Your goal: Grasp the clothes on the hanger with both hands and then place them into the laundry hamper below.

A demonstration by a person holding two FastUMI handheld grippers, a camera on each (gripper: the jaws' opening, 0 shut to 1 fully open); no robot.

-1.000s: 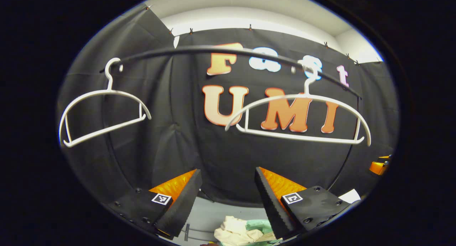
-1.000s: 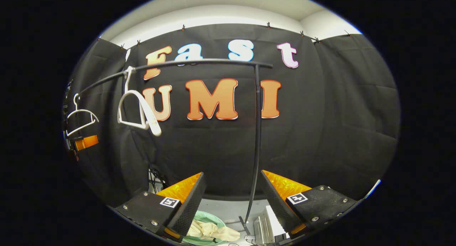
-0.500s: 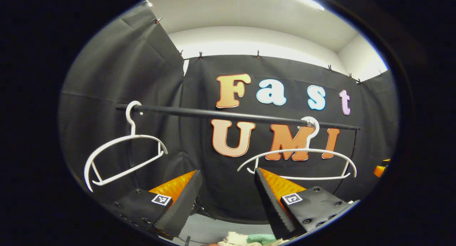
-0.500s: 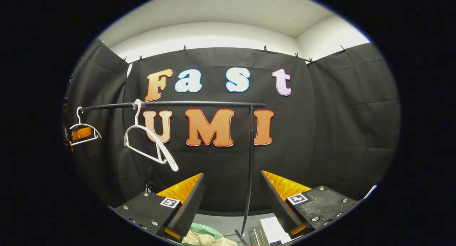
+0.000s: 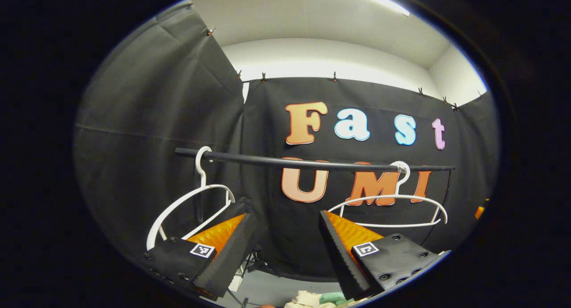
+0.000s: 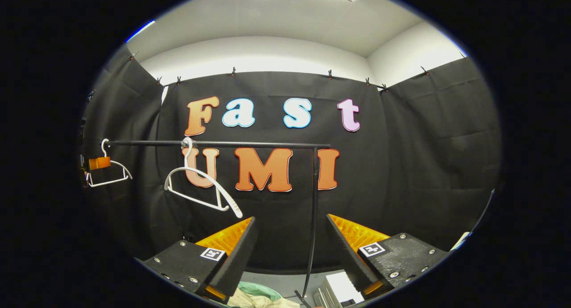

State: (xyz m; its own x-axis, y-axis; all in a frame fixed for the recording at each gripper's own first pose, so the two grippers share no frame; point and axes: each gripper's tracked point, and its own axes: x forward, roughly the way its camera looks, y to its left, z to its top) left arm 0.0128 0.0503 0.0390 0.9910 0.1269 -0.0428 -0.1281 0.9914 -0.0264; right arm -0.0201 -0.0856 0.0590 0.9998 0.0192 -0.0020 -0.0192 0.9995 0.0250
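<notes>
Left tool (image 5: 285, 250), right tool (image 6: 290, 254): fingers wide apart, nothing held.

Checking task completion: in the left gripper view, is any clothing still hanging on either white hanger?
No: both white hangers on the rail hang bare.

A staged recording booth is shown rather than a home: black cloth (image 6: 428, 165) is clipped up as walls beneath a plain white ceiling (image 6: 267, 27), and a black clothes rail (image 6: 218, 144) with white hangers (image 6: 203, 190) is set up inside.
</notes>
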